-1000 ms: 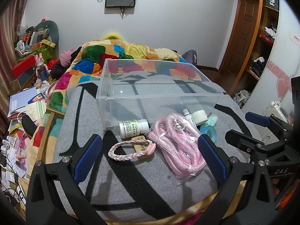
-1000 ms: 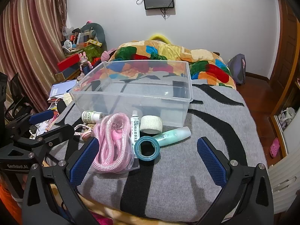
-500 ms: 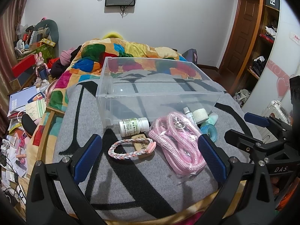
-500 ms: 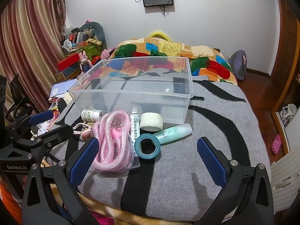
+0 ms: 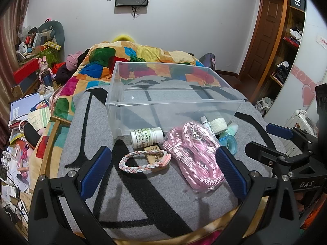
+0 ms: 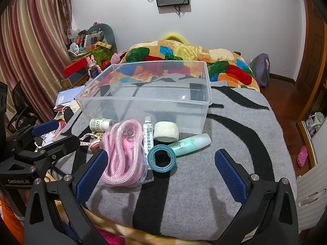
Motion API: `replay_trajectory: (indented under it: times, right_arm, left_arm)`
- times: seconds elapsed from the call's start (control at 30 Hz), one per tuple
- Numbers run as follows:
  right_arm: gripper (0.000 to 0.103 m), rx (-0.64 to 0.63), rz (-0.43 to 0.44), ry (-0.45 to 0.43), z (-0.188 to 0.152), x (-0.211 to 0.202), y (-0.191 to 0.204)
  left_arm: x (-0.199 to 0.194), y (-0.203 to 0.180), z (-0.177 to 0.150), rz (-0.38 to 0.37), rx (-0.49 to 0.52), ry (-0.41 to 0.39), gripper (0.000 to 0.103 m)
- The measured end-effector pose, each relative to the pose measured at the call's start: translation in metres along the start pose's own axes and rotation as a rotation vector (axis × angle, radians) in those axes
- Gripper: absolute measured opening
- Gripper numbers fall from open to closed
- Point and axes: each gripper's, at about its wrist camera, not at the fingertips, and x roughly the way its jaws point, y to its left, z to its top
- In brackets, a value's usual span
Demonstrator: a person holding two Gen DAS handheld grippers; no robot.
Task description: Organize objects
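In front of the clear bin (image 5: 173, 104), on the grey blanket (image 5: 143, 194), our small things lie in a loose row, none yet inside. Over the last second both views have crept slightly nearer the bin and nothing else has shifted, so we judge the sorting has not begun and we are only closing in.

Our left gripper (image 5: 161, 171) hangs wide and empty. The bracelet (image 5: 143, 161) lies between its fingers, nearer the bin than their tips, with the pill bottle (image 5: 146, 136) touching the bin wall and the pink rope (image 5: 194, 155) beside it.

Our right gripper (image 6: 161, 173) is equally wide and empty. The tape ring (image 6: 161, 158) lies between its fingers, the green tube (image 6: 192, 144), bandage roll (image 6: 166, 131) and ointment tube (image 6: 148, 135) closer to the bin.
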Motion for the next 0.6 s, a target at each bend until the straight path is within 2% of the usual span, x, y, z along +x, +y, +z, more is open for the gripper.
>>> replay_trajectory:
  times: [0.6]
  right_arm:
    - [0.103, -0.003, 0.007, 0.002, -0.0017, 0.0006, 0.0037]
  left_arm:
    - [0.0002, 0.0001, 0.0007, 0.001, -0.001, 0.001, 0.103]
